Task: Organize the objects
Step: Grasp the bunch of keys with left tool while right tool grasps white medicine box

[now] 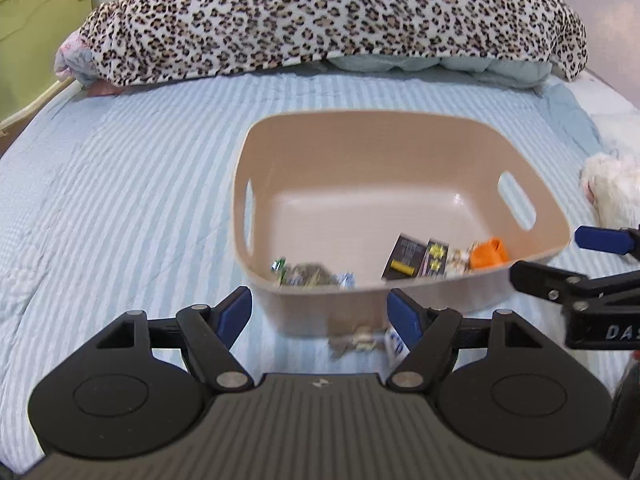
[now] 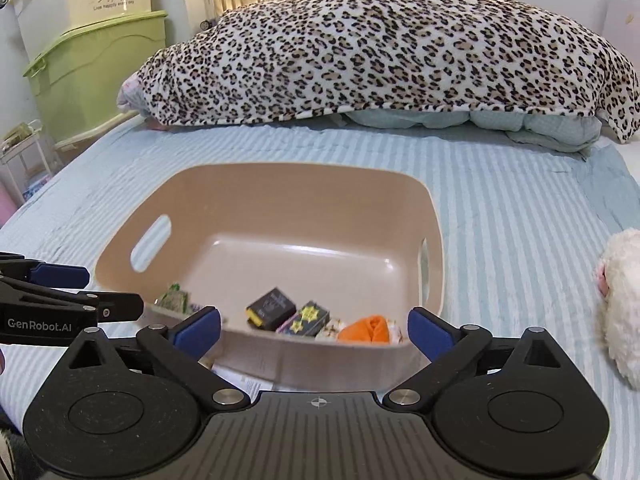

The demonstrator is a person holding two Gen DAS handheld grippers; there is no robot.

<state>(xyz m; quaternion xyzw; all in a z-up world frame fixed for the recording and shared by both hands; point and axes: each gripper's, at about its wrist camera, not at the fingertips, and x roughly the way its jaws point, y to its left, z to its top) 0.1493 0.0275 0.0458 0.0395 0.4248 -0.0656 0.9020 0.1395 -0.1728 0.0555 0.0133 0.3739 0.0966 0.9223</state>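
Note:
A tan plastic basket (image 1: 360, 144) (image 2: 304, 196) with cut-out handles stands on the striped bed. Inside lie a black box (image 1: 404, 258) (image 2: 271, 307), a dark star-printed packet (image 1: 435, 260) (image 2: 306, 318), an orange item (image 1: 489, 254) (image 2: 366, 330) and green-white wrapped packets (image 1: 308, 274) (image 2: 174, 298). A few small wrapped items (image 1: 360, 340) lie on the bed in front of the basket. My left gripper (image 1: 320, 316) stands open before the basket's near wall, nothing between its blue pads. My right gripper (image 2: 314, 332) is open wide at the near rim, also holding nothing.
A leopard-print blanket (image 1: 320, 16) (image 2: 380, 52) is heaped over pale bedding at the back. A white plush toy (image 1: 612, 192) (image 2: 620, 304) lies to the right. Green storage bins (image 2: 96, 72) stand left of the bed. White paper (image 2: 244, 380) shows under the basket's front.

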